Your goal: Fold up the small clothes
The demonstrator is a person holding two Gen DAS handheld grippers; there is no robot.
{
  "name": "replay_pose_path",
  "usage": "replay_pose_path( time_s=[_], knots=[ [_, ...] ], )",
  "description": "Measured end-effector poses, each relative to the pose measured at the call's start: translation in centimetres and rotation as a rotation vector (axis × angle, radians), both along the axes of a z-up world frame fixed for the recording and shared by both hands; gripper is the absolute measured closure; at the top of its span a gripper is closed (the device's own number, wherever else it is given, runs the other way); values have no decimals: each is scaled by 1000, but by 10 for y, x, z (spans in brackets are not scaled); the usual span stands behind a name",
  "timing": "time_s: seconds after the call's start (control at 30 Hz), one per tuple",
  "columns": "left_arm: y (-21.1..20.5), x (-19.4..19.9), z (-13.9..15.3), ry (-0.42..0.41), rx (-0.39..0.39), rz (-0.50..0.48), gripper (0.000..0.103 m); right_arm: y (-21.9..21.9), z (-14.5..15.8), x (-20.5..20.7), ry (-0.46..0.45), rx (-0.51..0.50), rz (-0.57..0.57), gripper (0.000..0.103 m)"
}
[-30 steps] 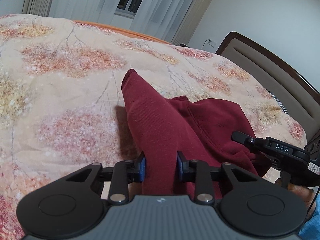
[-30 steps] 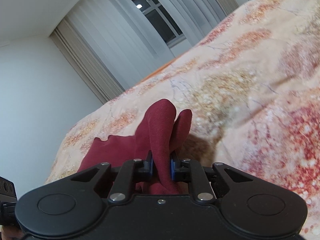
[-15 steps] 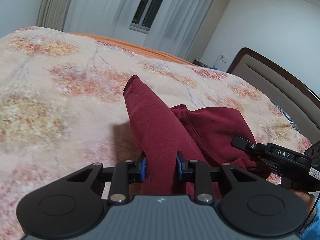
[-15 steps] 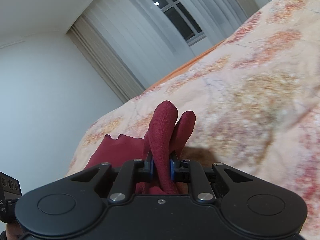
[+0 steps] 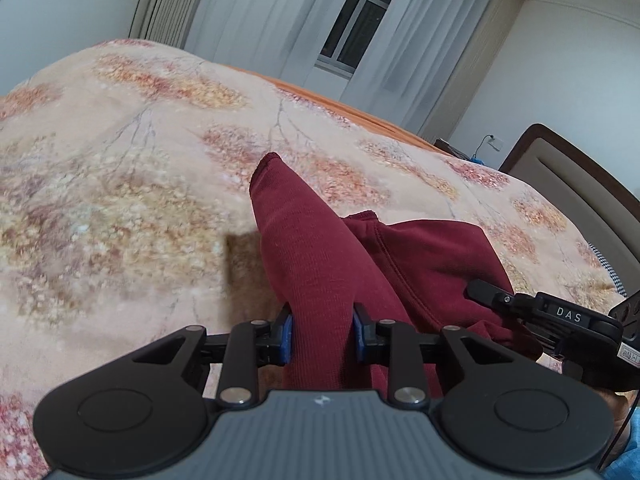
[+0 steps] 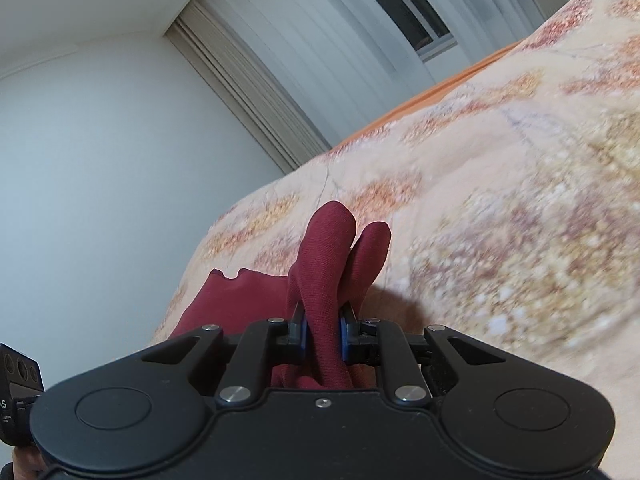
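My left tool [image 5: 322,338] is clamped on a ribbed fold of the maroon garment [image 5: 420,264]; my right tool [image 6: 323,334] pinches another fold. At 3 o'clock its casing reads "DAS" [image 5: 569,315]. The garment lies on the floral bedspread [image 5: 120,200], open from 9 to 12 o'clock; headboard [image 5: 580,176] at 2.

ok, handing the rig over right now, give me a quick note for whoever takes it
Left gripper: shut on a ribbed edge of the maroon garment.
Right gripper: shut on a bunched part of the same garment.
Garment: partly lifted off the floral bedspread, the rest hanging or lying crumpled between the grippers.
Done: both grips made. No fold visible yet.
Left: probably spread it flat on the bedspread, then fold and release.
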State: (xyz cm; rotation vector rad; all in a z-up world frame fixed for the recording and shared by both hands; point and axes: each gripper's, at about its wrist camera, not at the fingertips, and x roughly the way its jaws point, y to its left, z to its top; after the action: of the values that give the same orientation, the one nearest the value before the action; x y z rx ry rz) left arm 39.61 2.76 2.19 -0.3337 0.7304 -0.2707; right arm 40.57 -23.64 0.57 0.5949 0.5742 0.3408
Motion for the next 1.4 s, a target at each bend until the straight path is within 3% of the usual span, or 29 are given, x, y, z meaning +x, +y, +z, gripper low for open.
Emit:
replay_pose_path(
  time_s=[0.53, 0.63, 0.73, 0.8, 0.93, 1.17, 1.4],
  knots=[
    [8, 3, -20, 47, -14, 23, 62, -7, -27, 4, 89, -70, -51, 80],
    [7, 3, -21, 44, 1, 30, 56, -7, -29, 3, 99, -89, -64, 68],
    [8, 2, -20, 53, 19, 55, 39, -8, -30, 2, 105, -90, -70, 59],
    [8, 1, -20, 54, 21, 63, 35, -9, -29, 0, 106, -89, -70, 46],
    [8, 1, -17, 49, 26, 74, 21, -10, -29, -3, 104, -94, -71, 39],
    [6, 0, -16, 39, 62, 105, 4, -10, -29, -5, 88, -109, -83, 17],
    [8, -2, -16, 28, 88, 155, 1, -8, -25, -8, 68, -146, -97, 2]
  ],
)
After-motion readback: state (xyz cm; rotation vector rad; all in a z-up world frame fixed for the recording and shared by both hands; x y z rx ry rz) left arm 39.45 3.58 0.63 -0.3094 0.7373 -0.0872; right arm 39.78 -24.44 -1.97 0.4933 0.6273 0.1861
